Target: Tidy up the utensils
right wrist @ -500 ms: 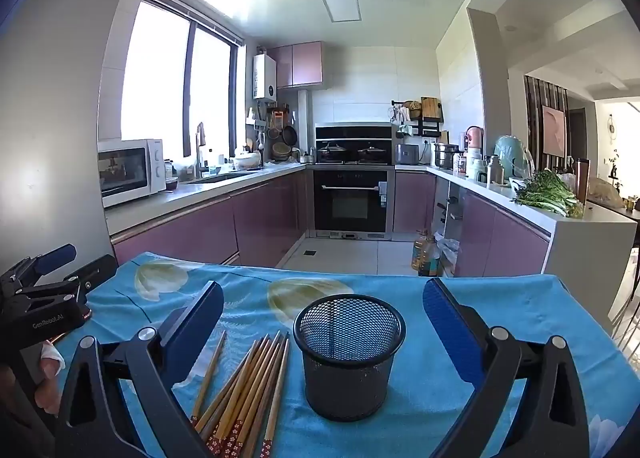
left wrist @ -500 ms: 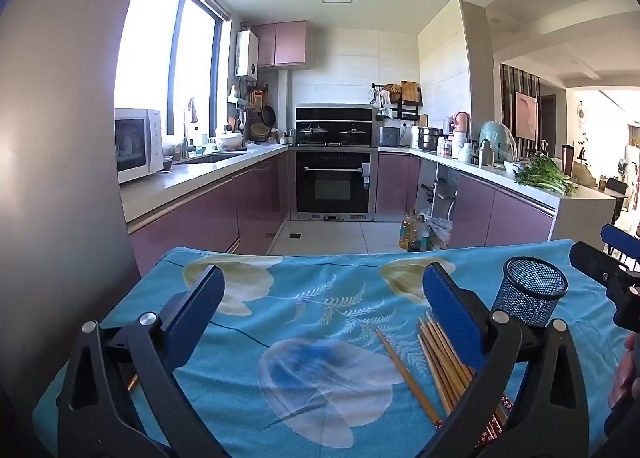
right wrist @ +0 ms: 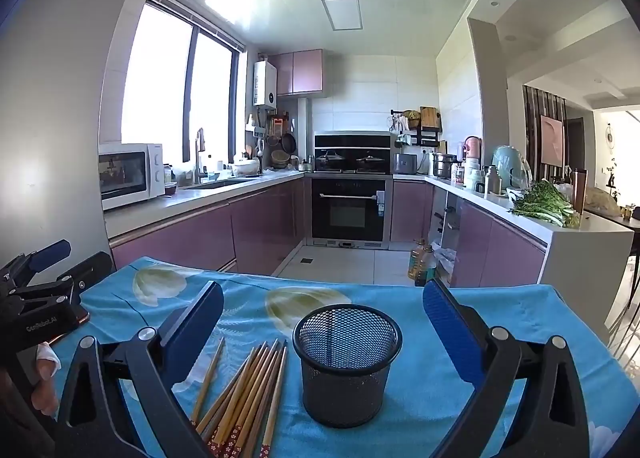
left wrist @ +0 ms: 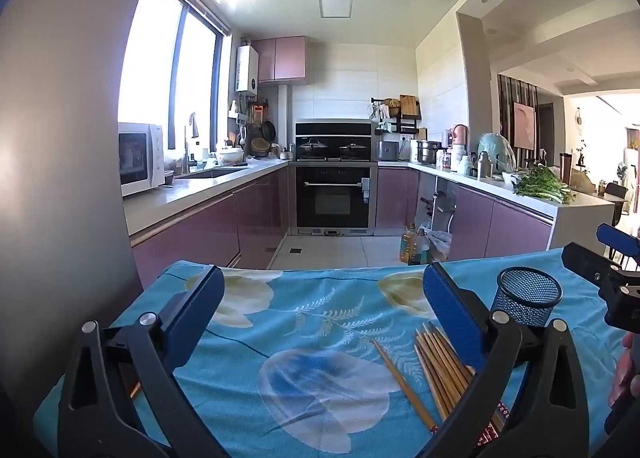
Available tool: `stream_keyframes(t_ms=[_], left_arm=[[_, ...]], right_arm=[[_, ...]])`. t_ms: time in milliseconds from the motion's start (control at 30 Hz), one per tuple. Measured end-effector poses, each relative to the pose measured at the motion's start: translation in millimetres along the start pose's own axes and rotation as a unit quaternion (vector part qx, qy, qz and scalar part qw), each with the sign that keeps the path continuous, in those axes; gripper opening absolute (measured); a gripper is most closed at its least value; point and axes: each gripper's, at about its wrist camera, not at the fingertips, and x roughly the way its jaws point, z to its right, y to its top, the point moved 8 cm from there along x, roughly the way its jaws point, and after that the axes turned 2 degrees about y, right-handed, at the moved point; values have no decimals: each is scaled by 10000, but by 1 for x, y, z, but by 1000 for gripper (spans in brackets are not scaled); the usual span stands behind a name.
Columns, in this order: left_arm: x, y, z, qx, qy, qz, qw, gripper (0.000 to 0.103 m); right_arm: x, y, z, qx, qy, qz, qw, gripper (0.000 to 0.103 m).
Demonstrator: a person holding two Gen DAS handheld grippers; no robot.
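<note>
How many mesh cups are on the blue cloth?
1: the black mesh cup stands upright right of the chopsticks, ahead of the open right gripper; nothing visible inside.

Blue floral tablecloth (right wrist: 500, 314), white microwave (right wrist: 130, 173), black oven (right wrist: 348, 209), leafy greens (right wrist: 544, 203).

Chopsticks (right wrist: 256, 390) wooden, smooth; holder (right wrist: 346, 366) black metal mesh (matt); tablecloth (left wrist: 320, 322) soft printed cloth.

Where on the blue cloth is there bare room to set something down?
Free: the cloth left of the lone chopstick, and the strip right of the mesh cup in the right wrist view. Crowded: the chopsticks fanned close beside the cup's left.
</note>
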Motion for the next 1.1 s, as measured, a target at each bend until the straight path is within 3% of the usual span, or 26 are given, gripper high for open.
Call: stream_keyframes(t_ms=[1100], left_arm=[[-7,4,2,-20,-2,123,9999,98]], right_arm=[[-1,2,-1,-38,-42,115,9999,97]])
